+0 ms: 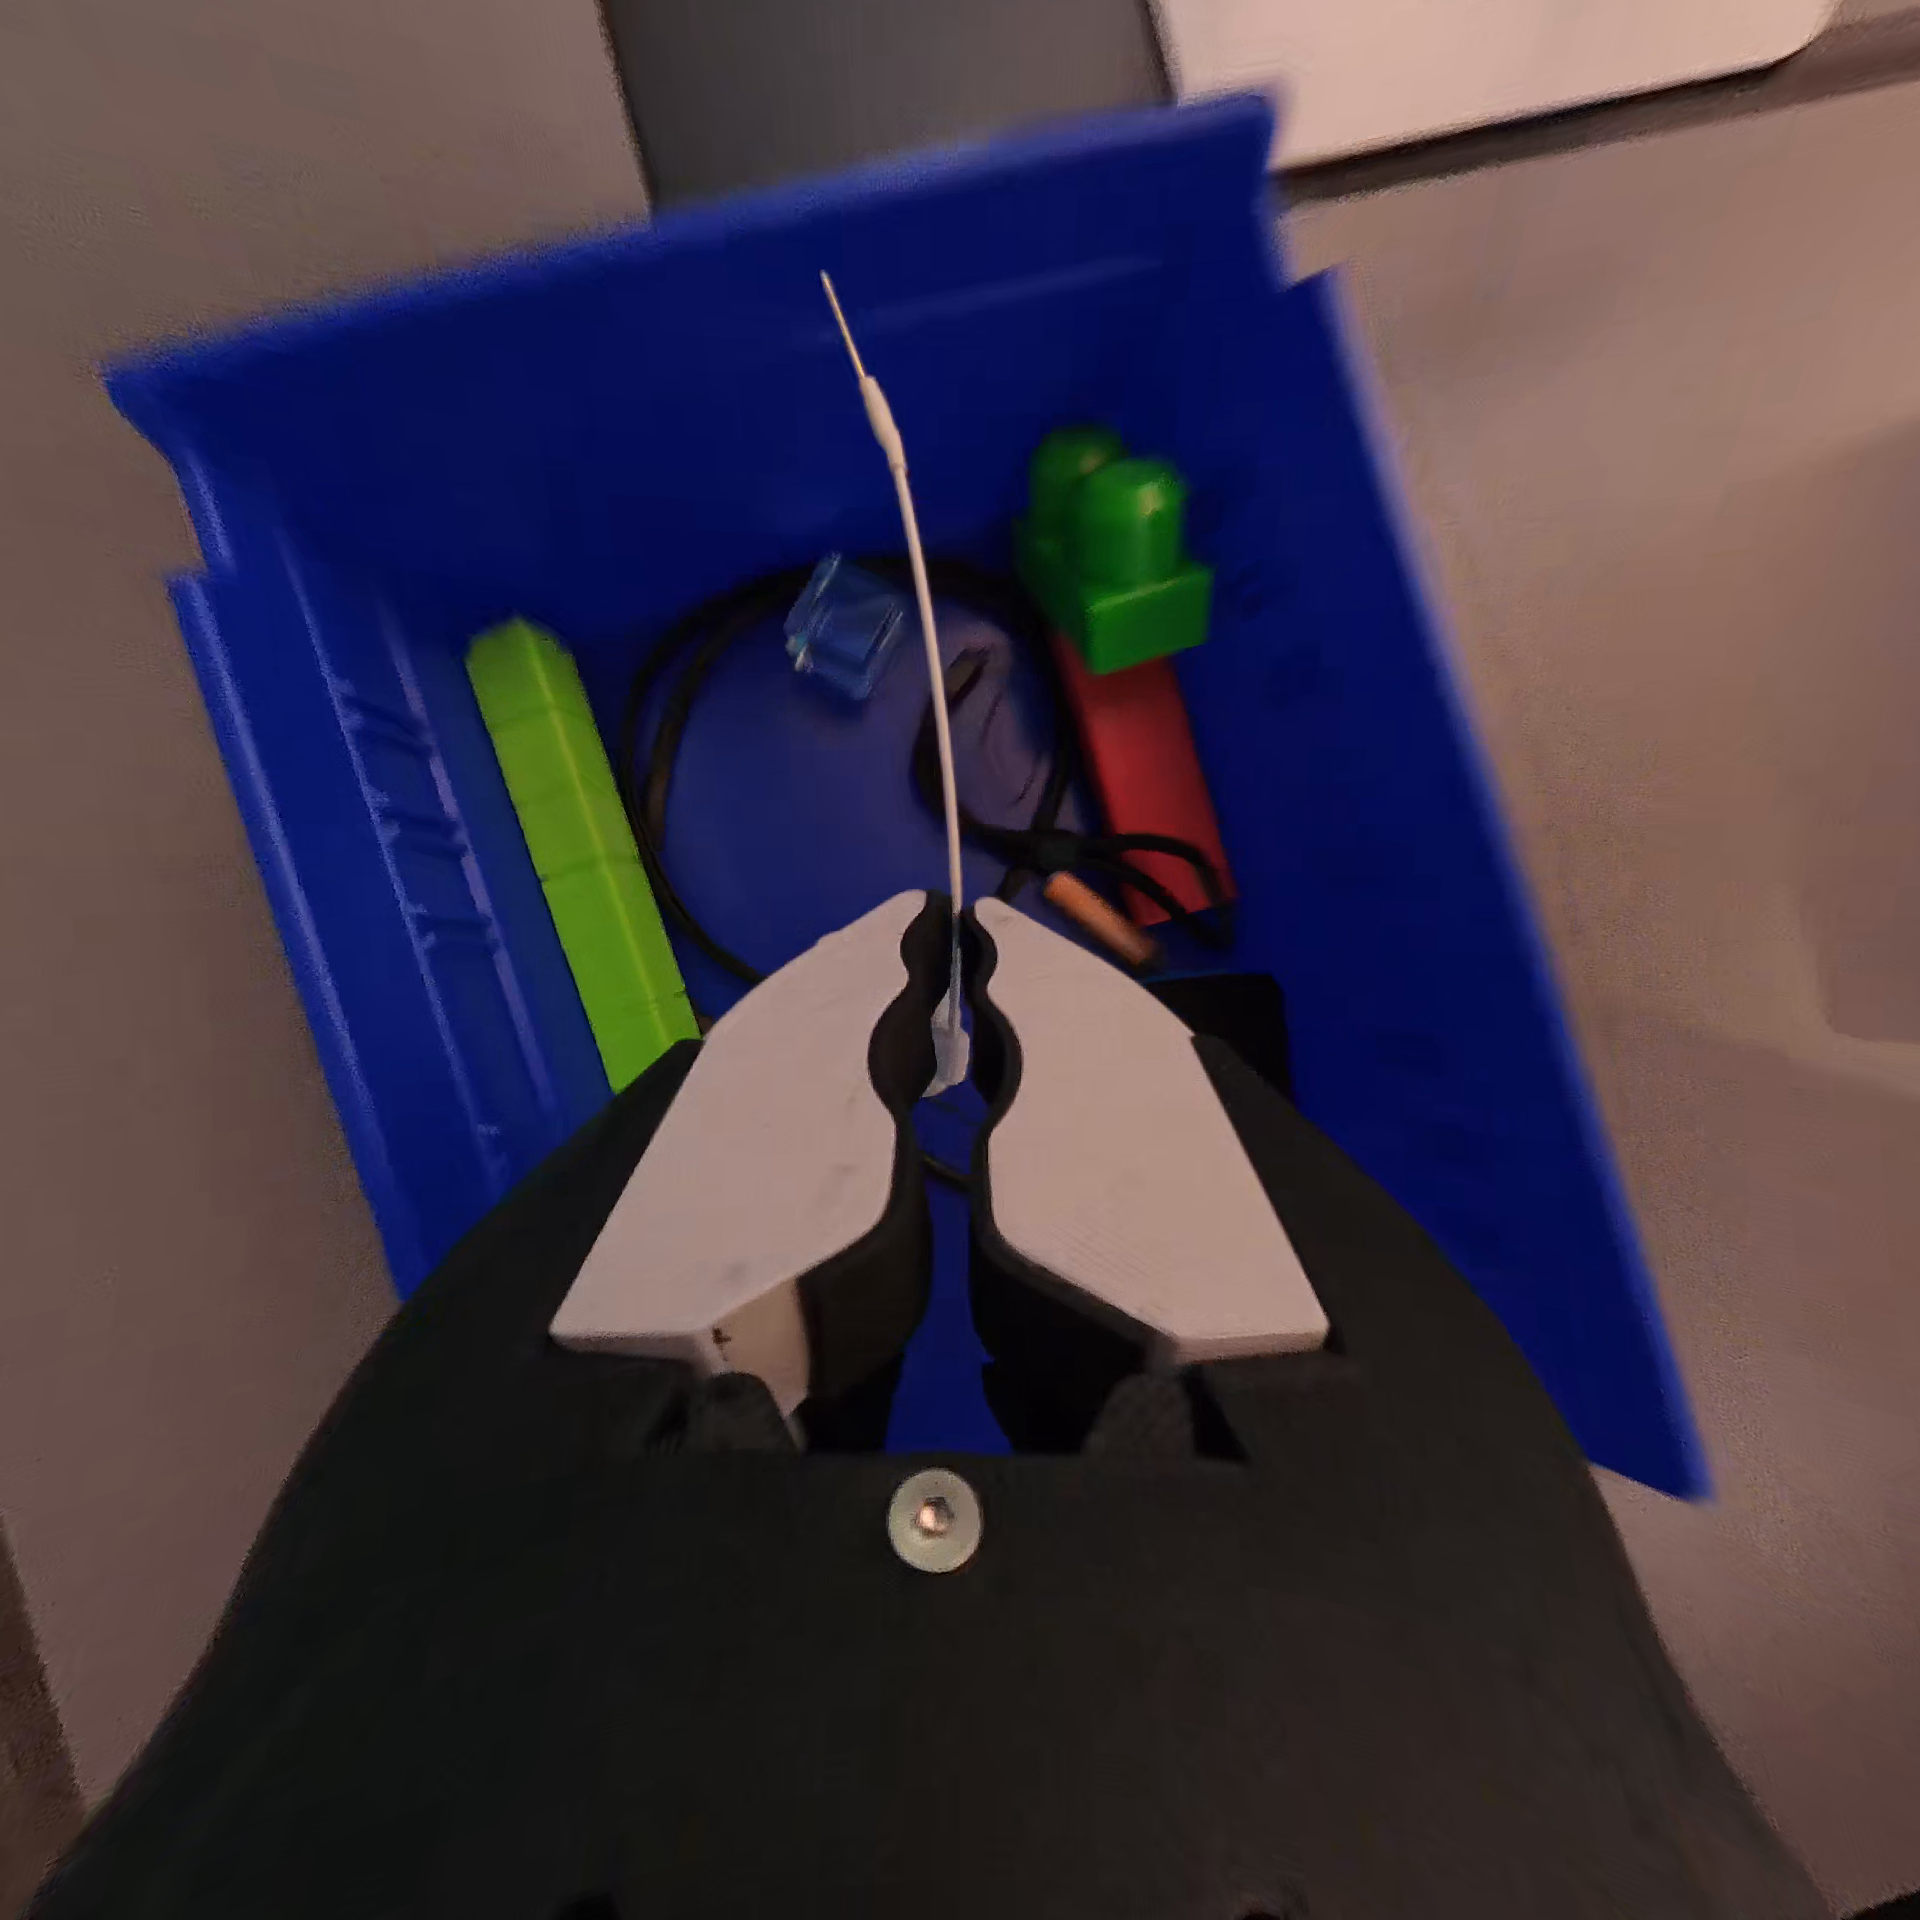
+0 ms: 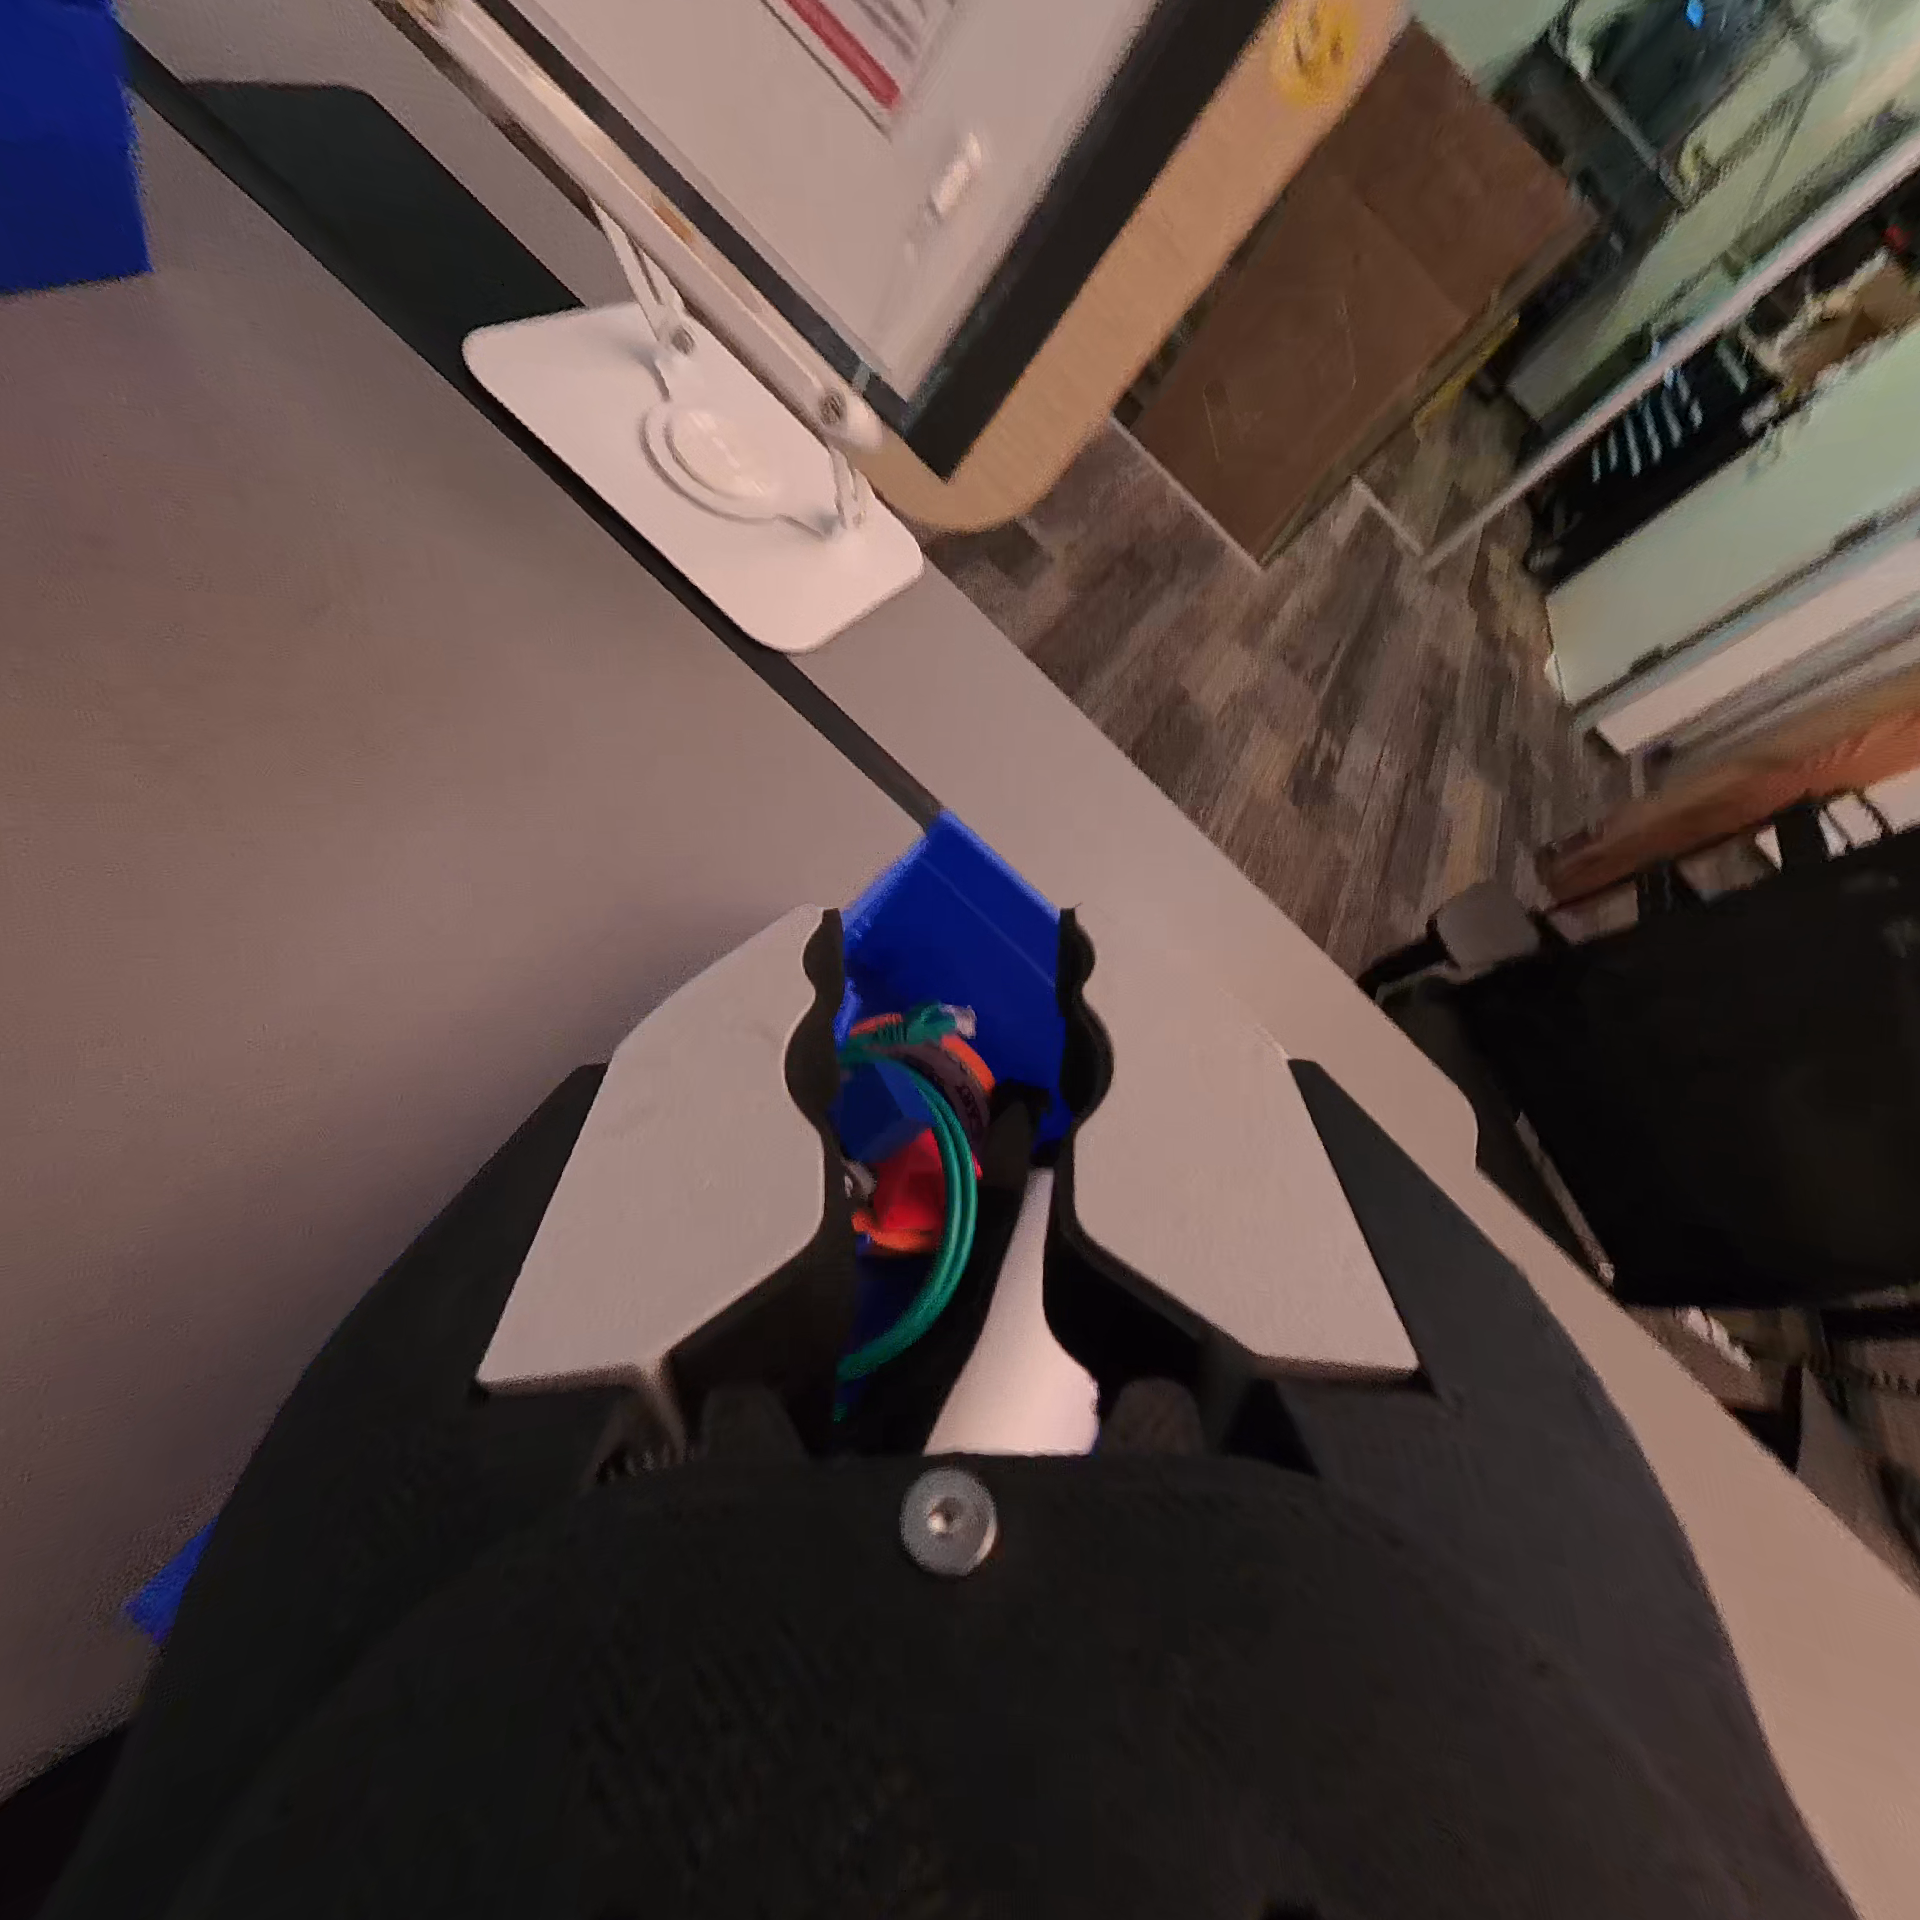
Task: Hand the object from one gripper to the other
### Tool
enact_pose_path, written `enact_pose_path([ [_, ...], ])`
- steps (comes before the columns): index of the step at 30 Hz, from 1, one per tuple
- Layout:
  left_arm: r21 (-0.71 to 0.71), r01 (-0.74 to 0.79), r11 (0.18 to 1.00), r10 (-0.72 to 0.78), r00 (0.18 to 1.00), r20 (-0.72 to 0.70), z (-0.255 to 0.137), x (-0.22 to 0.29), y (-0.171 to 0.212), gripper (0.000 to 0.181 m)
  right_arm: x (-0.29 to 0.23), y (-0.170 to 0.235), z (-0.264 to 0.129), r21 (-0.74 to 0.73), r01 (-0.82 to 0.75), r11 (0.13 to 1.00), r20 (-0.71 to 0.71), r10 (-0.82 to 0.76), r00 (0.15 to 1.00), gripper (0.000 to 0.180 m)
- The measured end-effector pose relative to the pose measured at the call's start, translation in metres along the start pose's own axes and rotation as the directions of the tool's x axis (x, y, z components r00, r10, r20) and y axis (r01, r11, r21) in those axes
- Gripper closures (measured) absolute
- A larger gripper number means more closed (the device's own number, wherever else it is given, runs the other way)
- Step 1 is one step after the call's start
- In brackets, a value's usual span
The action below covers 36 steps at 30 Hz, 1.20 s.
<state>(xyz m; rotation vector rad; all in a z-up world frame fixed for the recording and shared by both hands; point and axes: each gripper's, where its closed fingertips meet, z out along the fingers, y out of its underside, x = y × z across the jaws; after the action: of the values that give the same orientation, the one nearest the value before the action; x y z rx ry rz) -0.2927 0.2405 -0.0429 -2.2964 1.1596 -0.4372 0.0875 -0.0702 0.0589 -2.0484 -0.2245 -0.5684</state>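
My left gripper [image 1: 948, 914] is shut on the lower end of a thin white wire [image 1: 925, 623] with a metal pin at its far tip. The wire stands up and curves forward over a blue bin [image 1: 727, 364]. My right gripper [image 2: 948, 930] is open, its jaws apart with nothing gripped, and it hovers over a second blue bin [image 2: 935, 883]. Between its fingers I see a green cable [image 2: 961, 1195], orange and red pieces, and a white tapered object [image 2: 1023, 1351] lying below. Neither gripper shows in the other's view.
The left bin holds a lime green bar [image 1: 571, 831], a green brick [image 1: 1122, 551] on a red block [image 1: 1143, 769], a black cable [image 1: 649, 769], a clear blue piece [image 1: 842, 644] and a small brown cylinder [image 1: 1096, 920]. A white monitor stand base [image 2: 644, 457] sits near the grey table's edge. Left tips to right tips: about 50 cm.
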Motion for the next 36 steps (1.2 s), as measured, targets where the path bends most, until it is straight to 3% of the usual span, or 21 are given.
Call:
enact_pose_path([
  [4, 0.221, -0.19, 0.957, 0.211, 0.975, -0.074, -0.046, 0.063, -0.037, 0.18, -0.041, -0.048, -0.009, 0.224, 0.01, 0.974, 0.143, -0.044, 0.989, 0.14],
  [7, 0.409, -0.33, 0.851, 0.419, 0.896, -0.148, -0.08, 0.133, -0.055, 0.18, -0.086, -0.096, -0.031, 0.414, -0.181, 0.892, 0.394, 0.003, 0.919, 0.143],
  [9, 0.516, -0.374, 0.771, 0.524, 0.832, -0.18, -0.098, 0.18, -0.059, 0.18, -0.11, -0.121, -0.049, 0.462, -0.356, 0.812, 0.57, 0.035, 0.821, 0.143],
  [12, 0.601, -0.377, 0.705, 0.618, 0.742, -0.26, -0.117, 0.24, -0.053, 0.18, -0.138, -0.146, -0.068, 0.404, -0.577, 0.71, 0.777, 0.067, 0.626, 0.141],
  [17, 0.654, -0.412, 0.634, 0.693, 0.679, -0.244, -0.129, 0.288, -0.041, 0.18, -0.163, -0.166, -0.072, 0.274, -0.782, 0.559, 0.907, 0.121, 0.404, 0.14],
  [22, 0.661, -0.401, 0.634, 0.71, 0.642, -0.29, -0.125, 0.309, -0.033, 0.18, -0.186, -0.167, -0.059, 0.214, -0.831, 0.514, 0.94, 0.123, 0.318, 0.151],
  [24, 0.679, -0.386, 0.624, 0.711, 0.641, -0.289, -0.125, 0.313, -0.035, 0.18, -0.186, -0.166, -0.061, 0.232, -0.831, 0.505, 0.942, 0.098, 0.322, 0.178],
  [25, 0.684, -0.378, 0.624, 0.709, 0.642, -0.292, -0.125, 0.314, -0.035, 0.18, -0.184, -0.165, -0.06, 0.245, -0.829, 0.503, 0.935, 0.103, 0.339, 0.178],
  [28, 0.705, -0.347, 0.619, 0.69, 0.669, -0.276, -0.126, 0.31, -0.041, 0.179, -0.178, -0.162, -0.053, 0.336, -0.769, 0.544, 0.87, 0.132, 0.474, 0.178],
  [30, 0.725, -0.33, 0.605, 0.668, 0.705, -0.238, -0.131, 0.302, -0.047, 0.156, -0.168, -0.154, -0.041, 0.459, -0.628, 0.628, 0.728, 0.139, 0.671, 0.178],
  [33, 0.742, -0.326, 0.586, 0.658, 0.726, -0.201, -0.143, 0.294, -0.049, 0.149, -0.145, -0.144, -0.032, 0.648, -0.218, 0.73, 0.322, -0.003, 0.947, 0.178],
  [35, 0.737, -0.308, 0.601, 0.655, 0.719, -0.234, -0.149, 0.295, -0.045, 0.146, -0.131, -0.142, -0.039, 0.688, 0.159, 0.708, -0.051, -0.172, 0.984, 0.177],
  [36, 0.723, -0.284, 0.63, 0.653, 0.698, -0.294, -0.153, 0.299, -0.039, 0.146, -0.128, -0.142, -0.044, 0.66, 0.35, 0.665, -0.239, -0.257, 0.937, 0.177],
])
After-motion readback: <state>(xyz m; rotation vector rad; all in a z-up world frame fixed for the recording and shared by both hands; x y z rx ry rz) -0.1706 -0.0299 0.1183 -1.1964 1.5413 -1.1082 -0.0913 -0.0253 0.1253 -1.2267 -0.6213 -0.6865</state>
